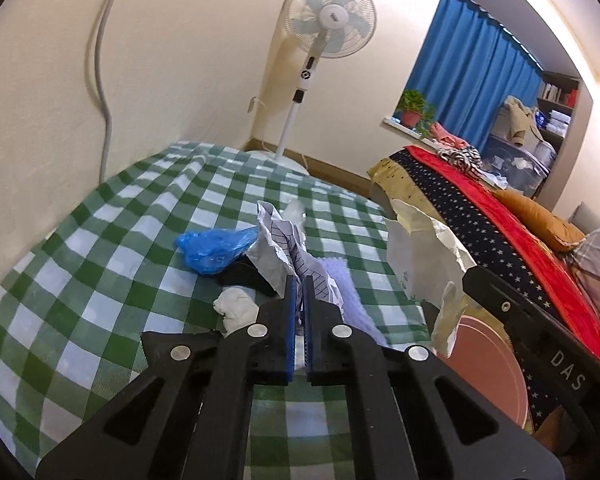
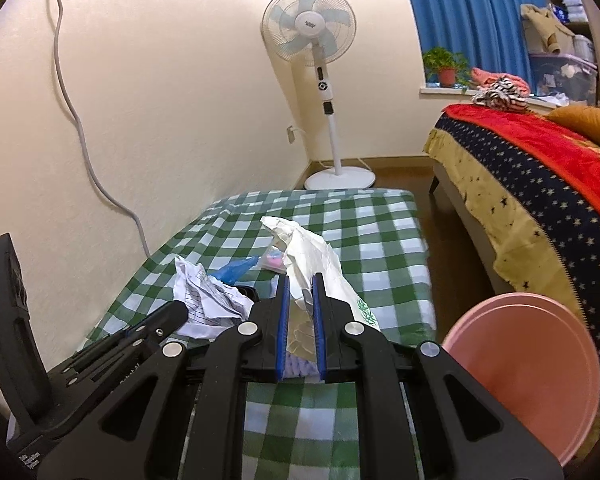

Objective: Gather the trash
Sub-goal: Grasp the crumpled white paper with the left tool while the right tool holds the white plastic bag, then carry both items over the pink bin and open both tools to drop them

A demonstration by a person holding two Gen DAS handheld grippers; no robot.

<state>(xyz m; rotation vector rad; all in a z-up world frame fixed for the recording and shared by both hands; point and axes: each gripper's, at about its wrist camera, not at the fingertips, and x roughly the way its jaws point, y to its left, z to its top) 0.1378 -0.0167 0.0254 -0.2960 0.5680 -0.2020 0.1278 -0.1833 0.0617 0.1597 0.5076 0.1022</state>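
My left gripper [image 1: 300, 285] is shut on a crumpled sheet of lined paper [image 1: 278, 246], held just above the green checked tablecloth [image 1: 100, 264]. My right gripper [image 2: 300, 280] is shut on a wrinkled white paper bag [image 2: 314, 254] with a green leaf print, also lifted off the cloth. The same bag [image 1: 424, 264] shows at the right of the left wrist view. On the cloth lie a blue plastic bag [image 1: 216, 248], a white tissue wad [image 1: 236, 310], a black object [image 1: 246, 278] and a pale purple cloth [image 1: 352, 300]. A small pink packet [image 2: 274, 261] lies behind the bag.
A pink round bin [image 2: 528, 380] stands on the floor to the right of the table, beside a bed [image 2: 540, 184] with a starred cover. A standing fan [image 2: 310, 32] is in the far corner. A grey cable [image 2: 76, 120] runs down the wall.
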